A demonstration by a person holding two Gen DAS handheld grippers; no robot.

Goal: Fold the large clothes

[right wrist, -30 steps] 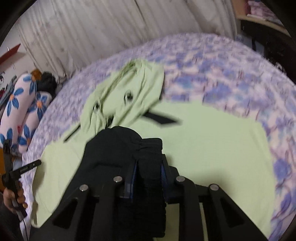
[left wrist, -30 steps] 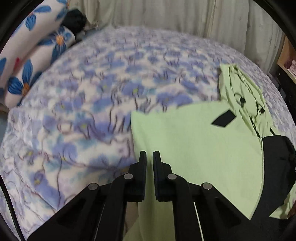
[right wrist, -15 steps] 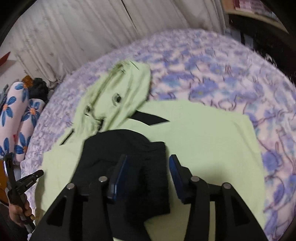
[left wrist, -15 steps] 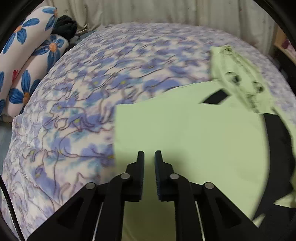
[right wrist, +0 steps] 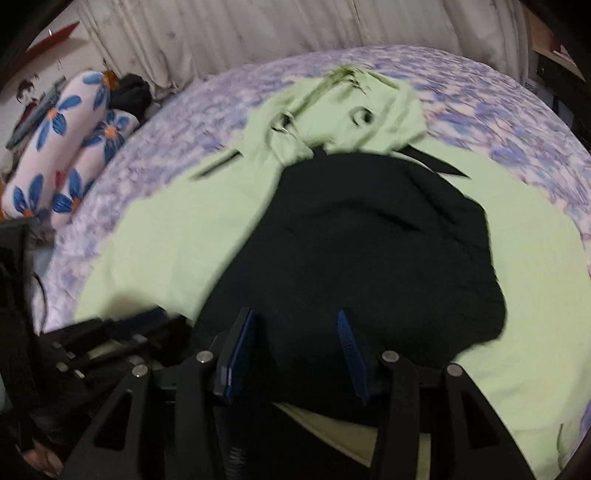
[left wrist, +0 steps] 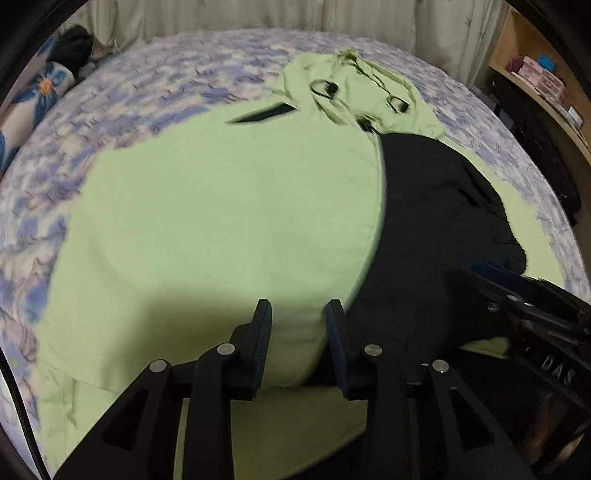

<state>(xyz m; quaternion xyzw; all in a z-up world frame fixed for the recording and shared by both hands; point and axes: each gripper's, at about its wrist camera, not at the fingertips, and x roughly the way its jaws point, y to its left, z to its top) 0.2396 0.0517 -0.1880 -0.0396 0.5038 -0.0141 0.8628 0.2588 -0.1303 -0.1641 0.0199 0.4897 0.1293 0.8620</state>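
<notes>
A light green hoodie (left wrist: 229, 221) lies flat on the bed, hood (left wrist: 354, 92) at the far end. A black sleeve (left wrist: 436, 221) is folded across its right half; it also shows in the right wrist view (right wrist: 369, 251). My left gripper (left wrist: 298, 332) is open and empty, low over the near green hem. My right gripper (right wrist: 295, 347) is open and empty, just above the near end of the black sleeve. The right gripper shows in the left wrist view (left wrist: 524, 314).
The bed has a blue and white floral cover (left wrist: 155, 85). Two flowered bolster pillows (right wrist: 70, 147) and a dark bundle (right wrist: 131, 94) lie at the far left. Curtains (right wrist: 258, 29) hang behind the bed. A shelf with boxes (left wrist: 539, 77) stands at the right.
My right gripper opened and let go of the black sleeve, which now lies on the hoodie. My left gripper opened and moved right, over the green body.
</notes>
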